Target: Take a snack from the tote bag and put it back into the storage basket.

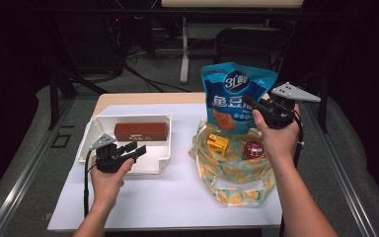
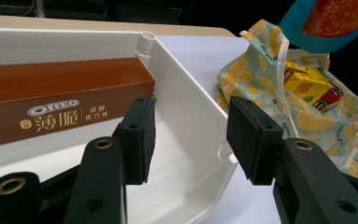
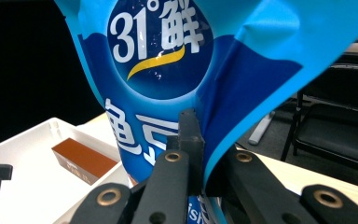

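**Blue snack pouch lifted clear of the bag, white bin next**

While the blue snack pouch (image 1: 237,96) is held aloft at about 1 o'clock from the tabletop's (image 1: 177,197) centre, above the yellow-patterned bag (image 1: 232,173), it should be carried level and slowly toward the white bin (image 1: 164,148) at 9 o'clock, so that the thin pinch is not lost. Beside the bin's near rim the left gripper (image 1: 137,150) is kept idle, its fingers (image 2: 140,135) released and parted around nothing. The pouch is best set down beside the brown biscuit box (image 1: 140,131), not on it. The right gripper (image 1: 256,104) is seen clenched on a fold of the pouch.

From the left gripper view the box's lettering and a yellow carton (image 2: 305,84) inside the bag are made plain. From the right gripper view the pinched fold between the fingers (image 3: 189,135) is shown, which is too small to judge from the high view.
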Motion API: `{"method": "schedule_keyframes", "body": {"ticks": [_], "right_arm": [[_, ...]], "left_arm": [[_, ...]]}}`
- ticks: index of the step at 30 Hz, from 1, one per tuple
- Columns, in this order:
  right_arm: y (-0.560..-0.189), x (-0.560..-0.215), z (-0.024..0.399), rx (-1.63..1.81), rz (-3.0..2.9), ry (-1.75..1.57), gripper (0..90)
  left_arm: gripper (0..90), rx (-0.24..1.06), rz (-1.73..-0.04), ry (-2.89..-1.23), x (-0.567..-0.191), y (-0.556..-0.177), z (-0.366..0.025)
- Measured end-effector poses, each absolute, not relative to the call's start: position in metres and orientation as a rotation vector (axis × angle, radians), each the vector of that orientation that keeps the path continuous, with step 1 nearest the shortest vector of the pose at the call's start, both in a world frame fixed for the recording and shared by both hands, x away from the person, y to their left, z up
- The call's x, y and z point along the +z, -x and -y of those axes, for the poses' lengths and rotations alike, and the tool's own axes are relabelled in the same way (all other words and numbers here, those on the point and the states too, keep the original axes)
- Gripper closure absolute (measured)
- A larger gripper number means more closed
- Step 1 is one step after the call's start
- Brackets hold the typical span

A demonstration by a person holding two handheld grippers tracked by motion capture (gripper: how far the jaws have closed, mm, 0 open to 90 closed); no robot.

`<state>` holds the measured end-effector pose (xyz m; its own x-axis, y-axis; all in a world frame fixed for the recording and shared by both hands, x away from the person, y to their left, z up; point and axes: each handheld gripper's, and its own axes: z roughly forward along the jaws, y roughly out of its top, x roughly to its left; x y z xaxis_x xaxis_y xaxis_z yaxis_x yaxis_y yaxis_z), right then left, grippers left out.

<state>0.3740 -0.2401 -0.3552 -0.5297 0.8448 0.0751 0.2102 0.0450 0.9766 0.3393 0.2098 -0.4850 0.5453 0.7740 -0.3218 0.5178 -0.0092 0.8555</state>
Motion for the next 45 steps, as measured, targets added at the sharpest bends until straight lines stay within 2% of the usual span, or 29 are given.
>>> {"method": "schedule_keyframes", "body": {"ticks": [10, 31, 45], "right_arm": [[-0.373, -0.348, 0.229, 1.550, -1.780, -1.044, 90.0], [-0.380, -0.358, 0.165, 1.599, -1.871, -0.987, 90.0], [-0.378, -0.369, 0.137, 1.623, -1.927, -0.953, 90.0]], "left_arm": [[52.6, 0.297, -1.082, -1.663, -0.477, -0.341, -0.207], [51.6, 0.340, -1.005, -1.644, -0.438, -0.348, -0.195], [43.4, 0.359, -0.886, -1.648, -0.415, -0.359, -0.168]]}}
